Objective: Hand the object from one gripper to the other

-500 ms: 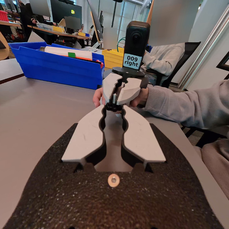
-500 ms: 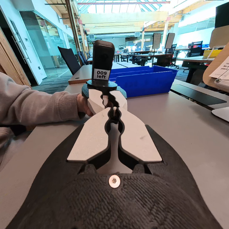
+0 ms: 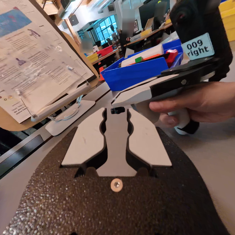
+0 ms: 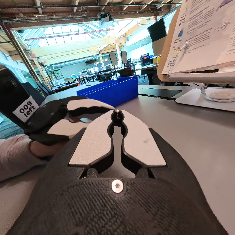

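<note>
bin (image 4: 111, 92): blue
screw (image 4: 117, 115): silver thread, black knob
fingers (image 4: 96, 138): light grey tops, black sides
table (image 4: 190, 133): grey

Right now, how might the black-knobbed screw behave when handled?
The black-knobbed screw looks rigid: bare metal thread. Small in the right hand-held gripper, so probably light. Round knob and shank: it may roll if dropped.

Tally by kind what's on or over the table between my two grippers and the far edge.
Grippers: 2 (left gripper, right gripper)
Knob screw: 1, pinched in the right gripper
Blue bin: 1
Document stand: 1
Total: 5
</note>
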Demonstrator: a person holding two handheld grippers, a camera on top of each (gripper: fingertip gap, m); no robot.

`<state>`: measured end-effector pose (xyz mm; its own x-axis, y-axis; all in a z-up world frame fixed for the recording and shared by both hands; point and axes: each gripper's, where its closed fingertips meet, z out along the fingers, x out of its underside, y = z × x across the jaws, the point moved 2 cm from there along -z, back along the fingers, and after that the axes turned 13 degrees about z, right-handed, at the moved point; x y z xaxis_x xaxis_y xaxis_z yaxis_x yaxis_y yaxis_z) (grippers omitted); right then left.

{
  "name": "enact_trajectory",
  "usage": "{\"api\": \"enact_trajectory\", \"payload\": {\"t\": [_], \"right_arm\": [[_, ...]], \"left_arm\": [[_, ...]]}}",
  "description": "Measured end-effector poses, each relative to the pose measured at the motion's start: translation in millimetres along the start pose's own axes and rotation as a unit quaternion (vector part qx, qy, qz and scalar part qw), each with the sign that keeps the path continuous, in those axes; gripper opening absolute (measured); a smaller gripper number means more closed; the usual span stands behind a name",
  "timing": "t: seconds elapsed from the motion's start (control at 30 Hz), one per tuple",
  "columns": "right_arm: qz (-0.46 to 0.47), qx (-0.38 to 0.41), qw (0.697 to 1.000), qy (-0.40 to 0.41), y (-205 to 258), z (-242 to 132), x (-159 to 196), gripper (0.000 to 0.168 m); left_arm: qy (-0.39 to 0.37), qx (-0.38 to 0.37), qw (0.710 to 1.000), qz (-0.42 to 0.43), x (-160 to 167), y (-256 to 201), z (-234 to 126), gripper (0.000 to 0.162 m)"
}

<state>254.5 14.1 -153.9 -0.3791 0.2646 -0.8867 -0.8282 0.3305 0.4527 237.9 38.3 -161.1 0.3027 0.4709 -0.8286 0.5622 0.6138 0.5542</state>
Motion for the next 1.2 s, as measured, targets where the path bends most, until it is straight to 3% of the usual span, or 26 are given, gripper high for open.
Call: {"api": "enact_trajectory", "payload": {"t": [0.27, 0.4, 0.47, 0.57, 0.63, 0.77, 0.87, 0.97, 1.2], "right_arm": [[-0.003, -0.009, 1.000, 0.008, 3.8, 1.3, 3.2, 0.005], [-0.013, -0.076, 0.996, 0.032, 13.0, -6.5, -1.9, 0.019], [-0.023, -0.103, 0.994, 0.038, 17.0, -12.5, -7.1, 0.027], [-0.048, -0.149, 0.985, 0.065, 28.7, -19.7, -4.5, 0.034], [-0.057, -0.203, 0.973, 0.091, 43.5, -25.6, 1.3, 0.027], [-0.065, -0.288, 0.950, 0.102, 66.9, -35.6, 7.3, 0.025], [-0.102, -0.319, 0.934, 0.123, 76.7, -41.1, 18.2, 0.024], [-0.083, -0.342, 0.926, 0.137, 84.5, -41.8, 22.7, 0.022], [-0.059, -0.358, 0.921, 0.142, 86.8, -42.6, 23.7, 0.006]], "left_arm": [[0.022, -0.006, 1.000, -0.005, 4.8, -2.7, 2.7, 0.022], [-0.012, 0.041, 0.999, -0.025, 0.3, 0.7, -1.9, 0.022], [-0.057, 0.108, 0.992, -0.043, -6.3, -2.9, -8.3, 0.022], [-0.123, 0.239, 0.959, -0.088, -16.3, -14.7, -24.6, 0.022], [-0.150, 0.316, 0.929, -0.124, -21.0, -20.5, -36.7, 0.022], [-0.167, 0.420, 0.877, -0.164, -21.9, -30.3, -54.5, 0.021], [-0.189, 0.468, 0.841, -0.196, -26.2, -34.4, -63.6, 0.022], [-0.201, 0.502, 0.812, -0.219, -29.1, -37.8, -69.4, 0.022], [-0.201, 0.521, 0.801, -0.218, -29.8, -43.9, -72.0, 0.022]]}}
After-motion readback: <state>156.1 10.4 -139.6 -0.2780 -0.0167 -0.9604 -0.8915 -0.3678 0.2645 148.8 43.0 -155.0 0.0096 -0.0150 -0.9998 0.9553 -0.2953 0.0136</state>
